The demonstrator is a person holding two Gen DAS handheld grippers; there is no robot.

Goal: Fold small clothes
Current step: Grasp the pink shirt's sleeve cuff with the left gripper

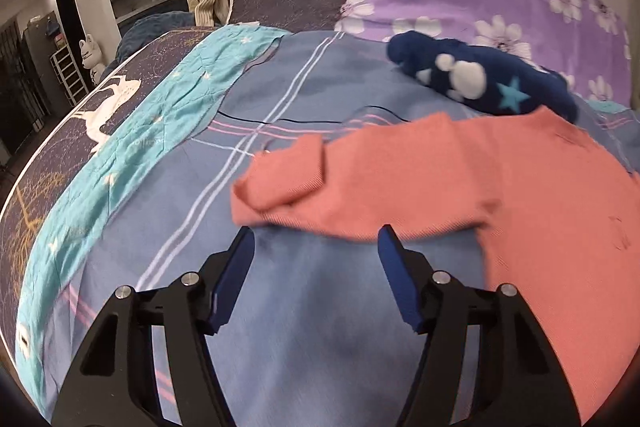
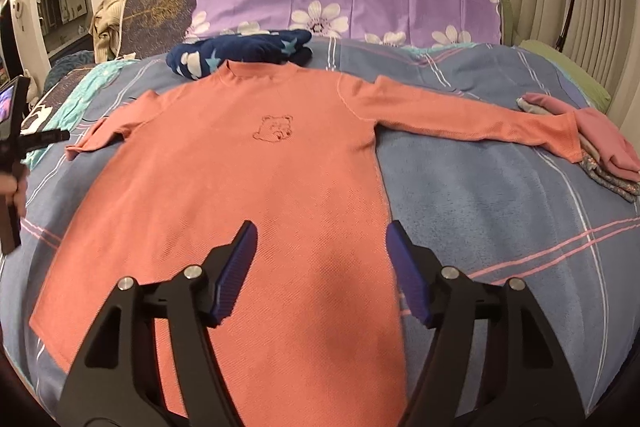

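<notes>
Shirt: coral shirt (image 2: 248,187) lies flat mid-frame, unfolded; its sleeve at left is doubled over.
Done: folded pile (image 2: 608,163) at right edge.
Tongs: left gripper (image 1: 316,239) and right gripper (image 2: 320,231) both spread, empty.

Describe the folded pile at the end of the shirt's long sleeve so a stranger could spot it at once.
Start at the bed with the blue plaid cover, then follow the orange shirt along its outstretched sleeve to the cuff. The small stack of folded clothes lies there, pink on top with patterned layers beneath; the navy starred bundle by the collar is rumpled instead.
</notes>
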